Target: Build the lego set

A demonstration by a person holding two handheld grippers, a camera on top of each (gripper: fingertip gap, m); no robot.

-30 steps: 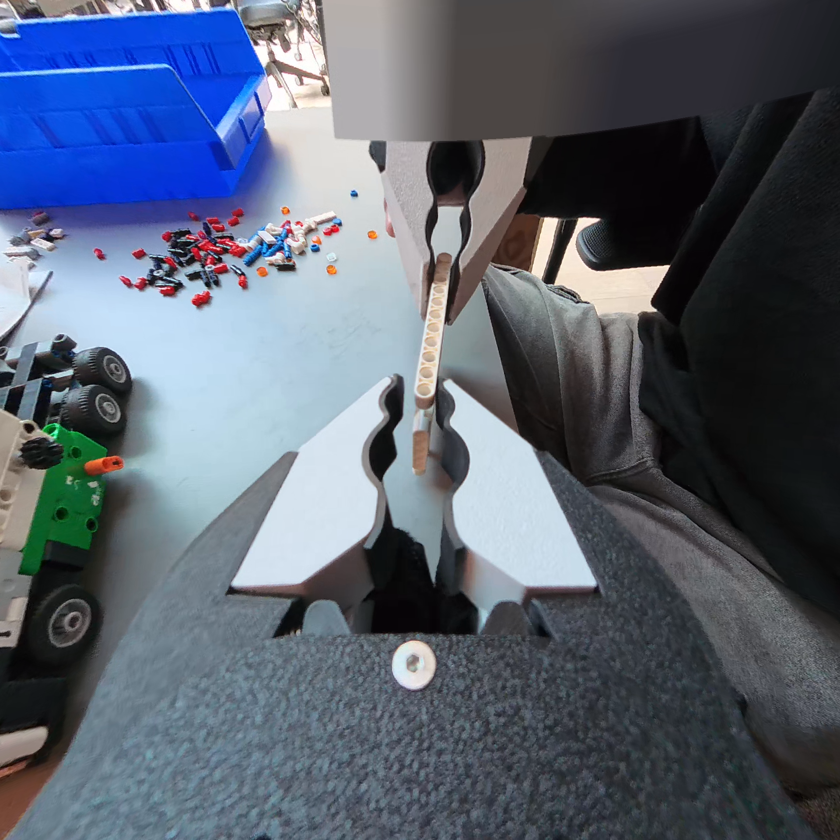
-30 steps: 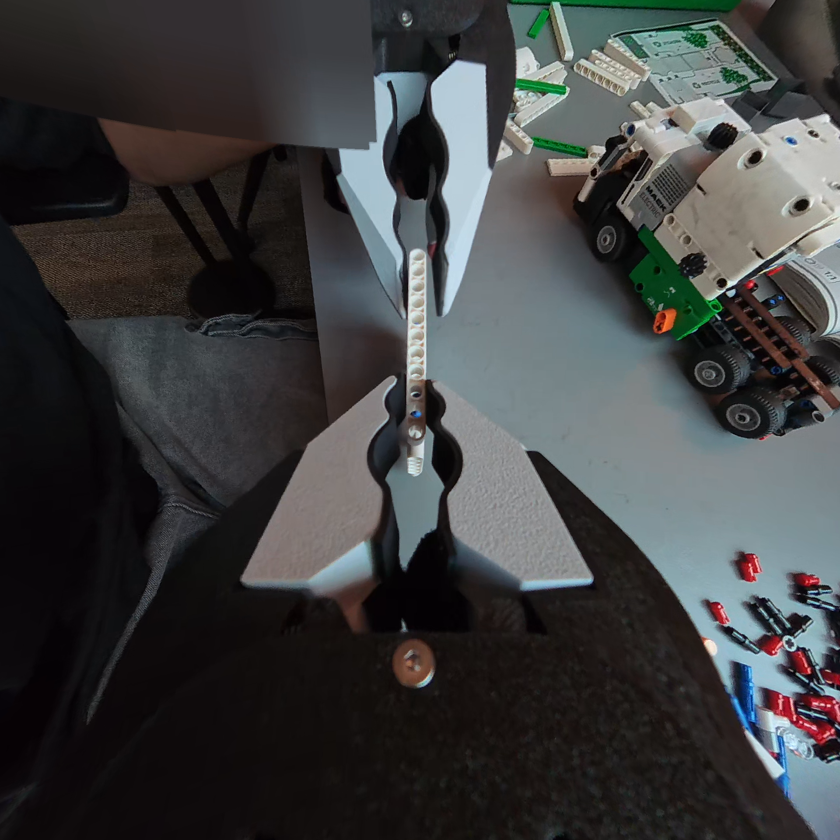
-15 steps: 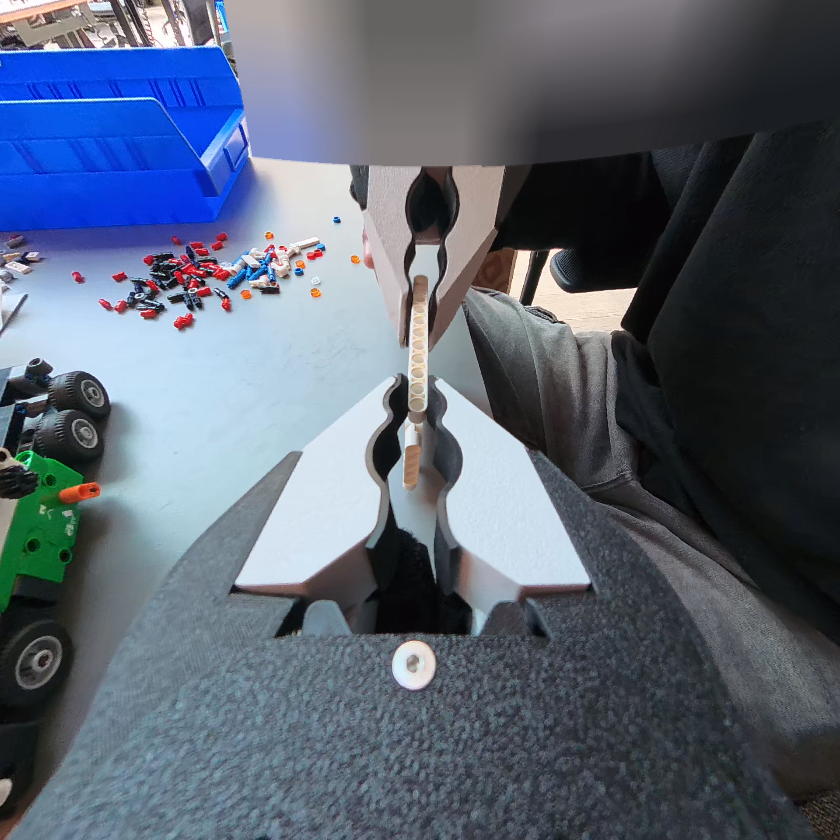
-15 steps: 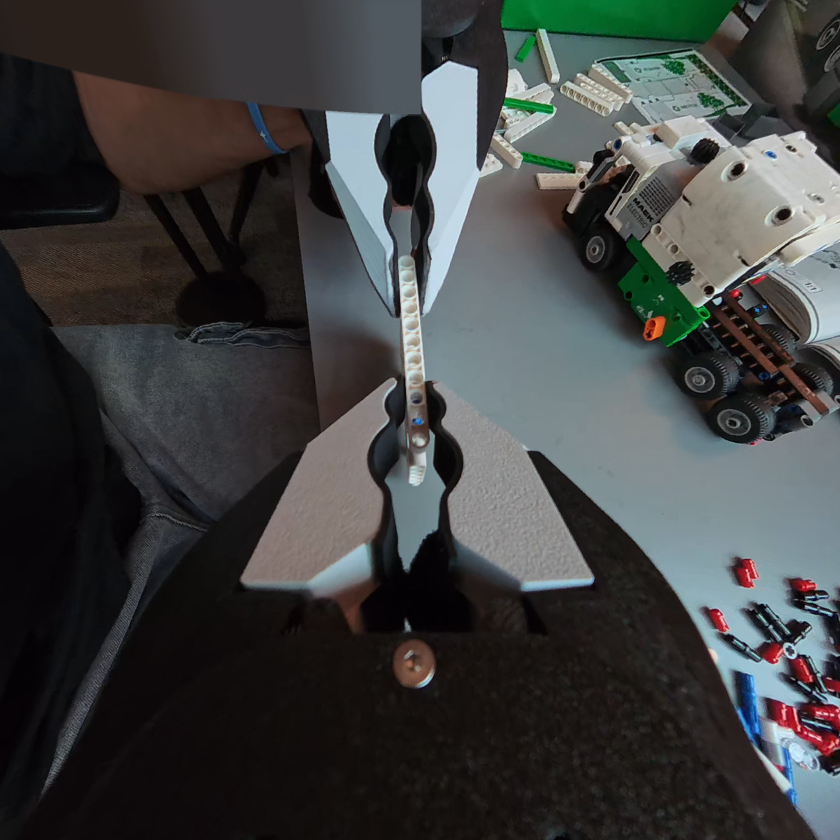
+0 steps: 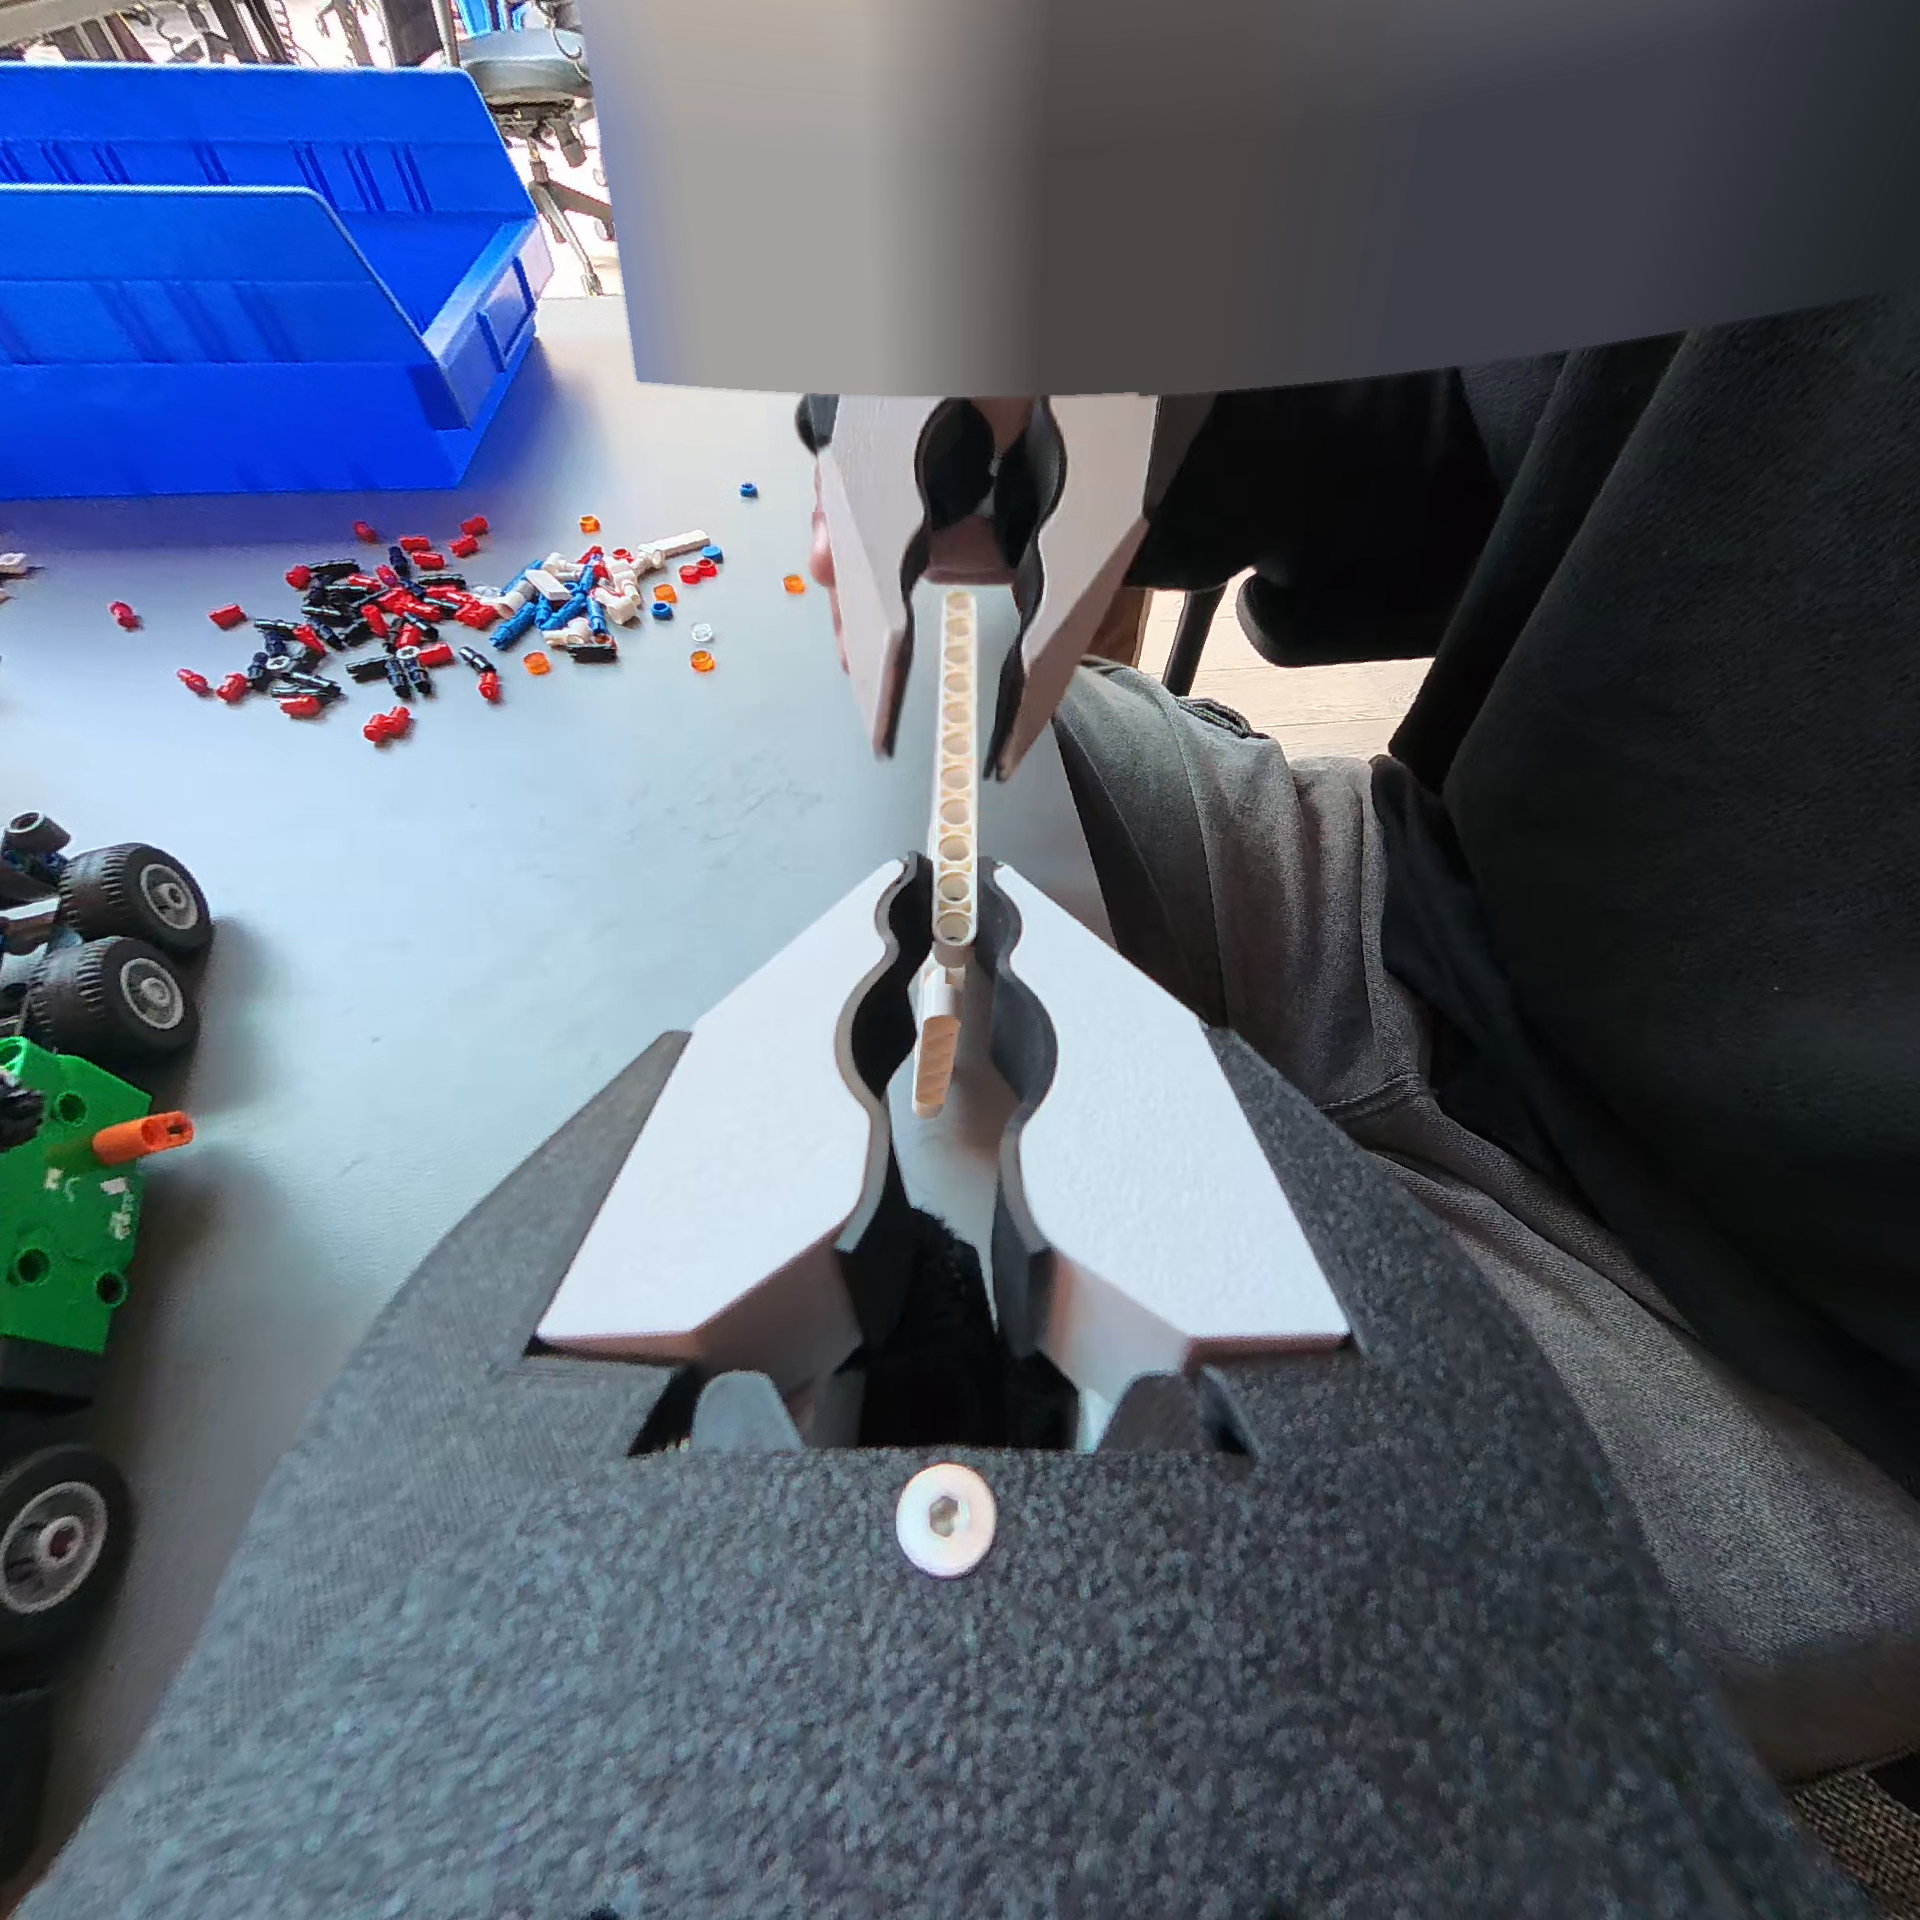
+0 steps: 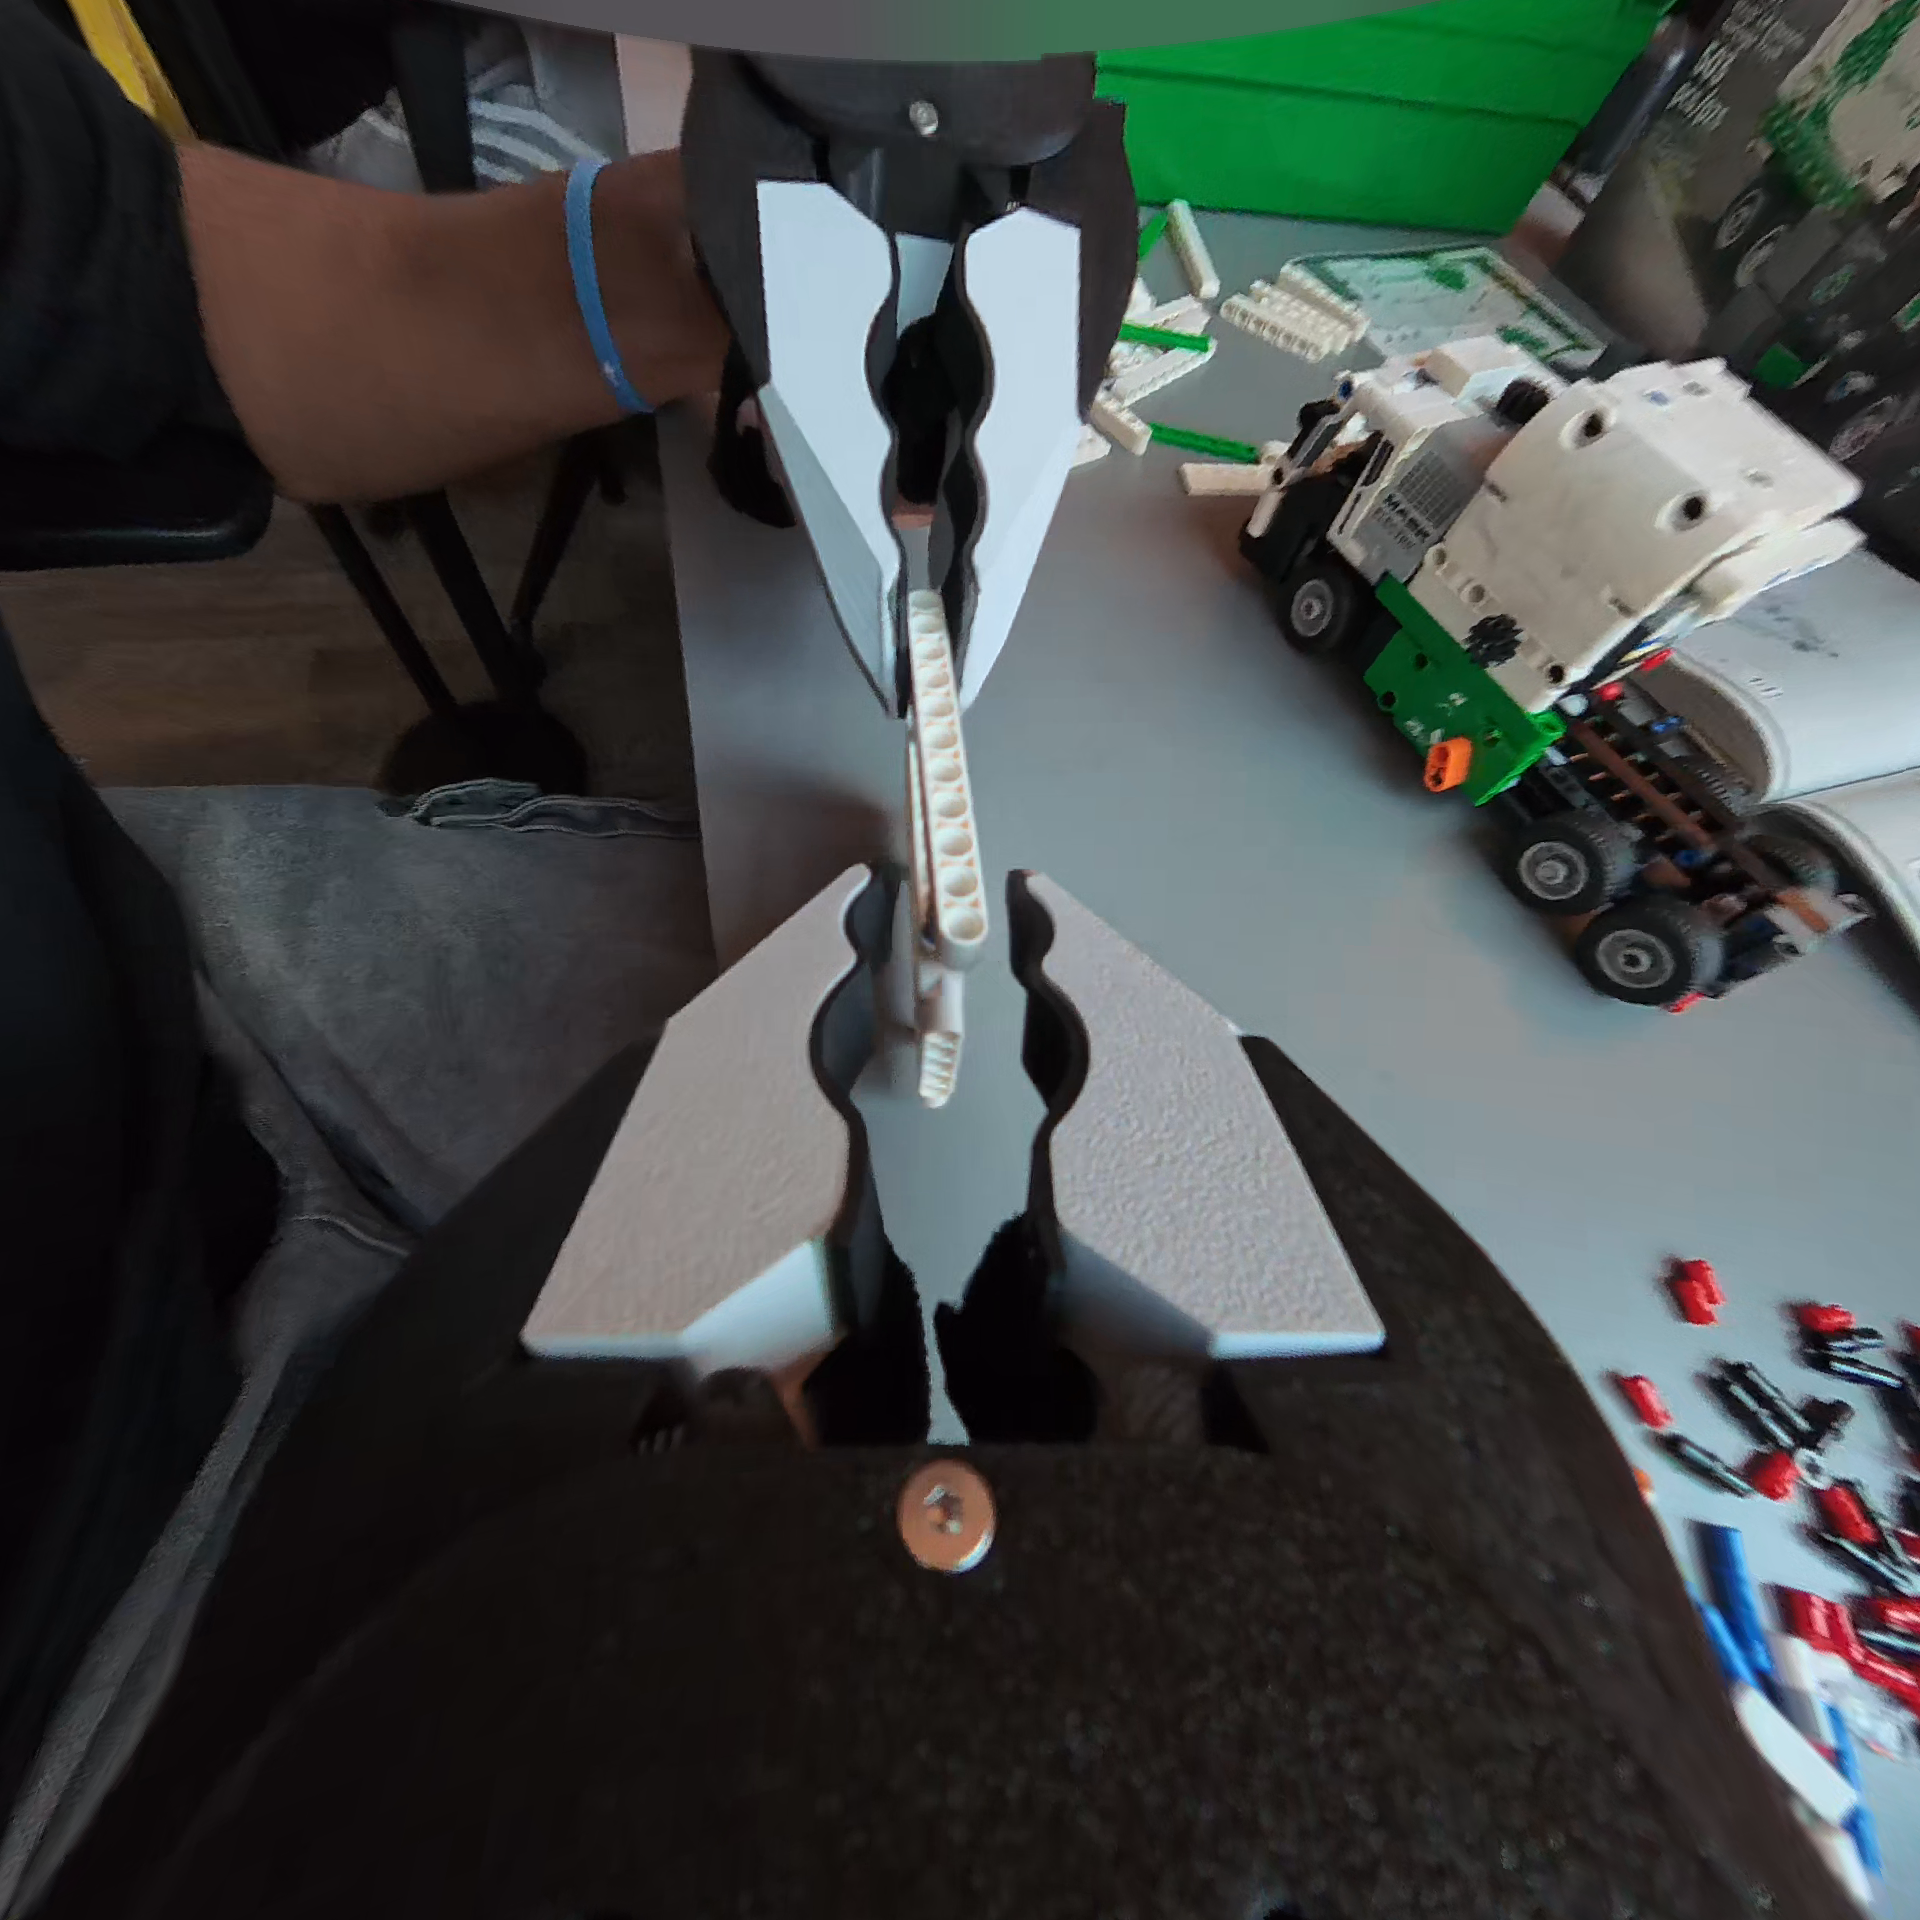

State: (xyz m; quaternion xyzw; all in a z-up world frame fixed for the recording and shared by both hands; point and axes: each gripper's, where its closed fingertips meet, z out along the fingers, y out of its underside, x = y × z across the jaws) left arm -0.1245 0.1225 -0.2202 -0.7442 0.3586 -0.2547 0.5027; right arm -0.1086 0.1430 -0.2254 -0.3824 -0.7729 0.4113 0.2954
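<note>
A long white holed beam [image 5: 956, 758] spans between my two grippers, which face each other above the grey table's edge [image 6: 717, 790]. My left gripper [image 5: 951, 883] is shut on the beam's near end; a short white ribbed piece [image 5: 932, 1049] hangs off that end between its fingers. In the right wrist view the left gripper [image 6: 925, 696] clamps the beam's [image 6: 951, 821] far end. My right gripper [image 6: 940, 883] is open, its jaws standing apart on either side of the beam, and it also shows in the left wrist view [image 5: 940, 758].
A white and green lego truck [image 6: 1507, 582] stands on the table, also seen in the left wrist view [image 5: 62, 1195]. Loose red, black and blue pins [image 5: 416, 634] lie near the blue bins [image 5: 239, 291]. White and green beams [image 6: 1288, 301] and a booklet [image 6: 1455, 281] lie behind the truck. The person's lap is beside the table edge. My two grippers' fingertips are within a few centimetres of each other.
My right gripper, shut on the beam before, has opened its jaws. The left gripper still holds the beam. Both grippers shifted slightly.
</note>
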